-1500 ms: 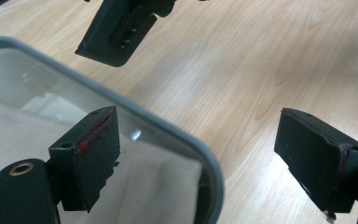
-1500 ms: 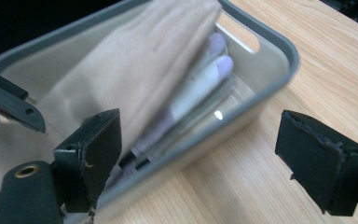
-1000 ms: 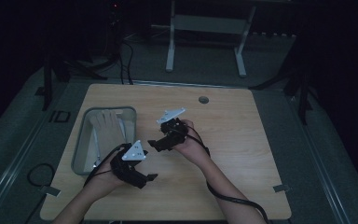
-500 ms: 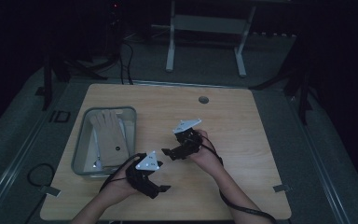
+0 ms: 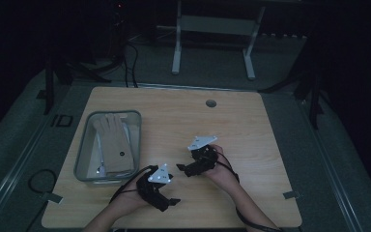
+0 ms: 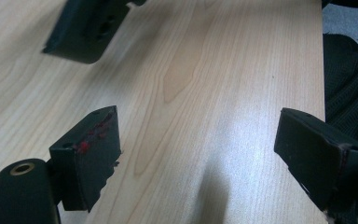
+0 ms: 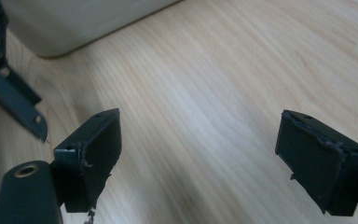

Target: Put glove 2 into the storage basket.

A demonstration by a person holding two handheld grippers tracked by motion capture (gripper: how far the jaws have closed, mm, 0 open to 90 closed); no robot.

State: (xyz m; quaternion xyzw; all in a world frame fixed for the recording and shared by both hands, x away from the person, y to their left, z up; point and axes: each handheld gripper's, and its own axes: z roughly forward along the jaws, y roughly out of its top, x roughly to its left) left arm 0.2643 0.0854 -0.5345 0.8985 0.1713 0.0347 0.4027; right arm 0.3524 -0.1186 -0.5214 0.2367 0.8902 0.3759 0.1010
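While both grippers sit low over the near half of the table [image 5: 251, 121], neither has anything in its jaws. In the high view the left gripper [image 5: 171, 203] is near the table's near edge, just right of the bin [image 5: 83, 145], and the right gripper [image 5: 182, 169] lies a little farther and to the right of it, the two close together but apart.

The left gripper's own view [image 6: 198, 154] shows its jaws spread wide, with bare wood between the pads and a part of the other gripper at the top left. The right gripper's own view [image 7: 198, 154] shows the same: jaws wide apart, only wood grain between them, the bin wall [image 7: 84, 21] at the far left and part of the other gripper at the left edge.

A clear bin stands on the left side of the table, and a pale glove [image 5: 113, 140] lies flat inside it, fingers pointing to the far end. Well apart on the far side is a small round hole [image 5: 211, 103] in the tabletop.
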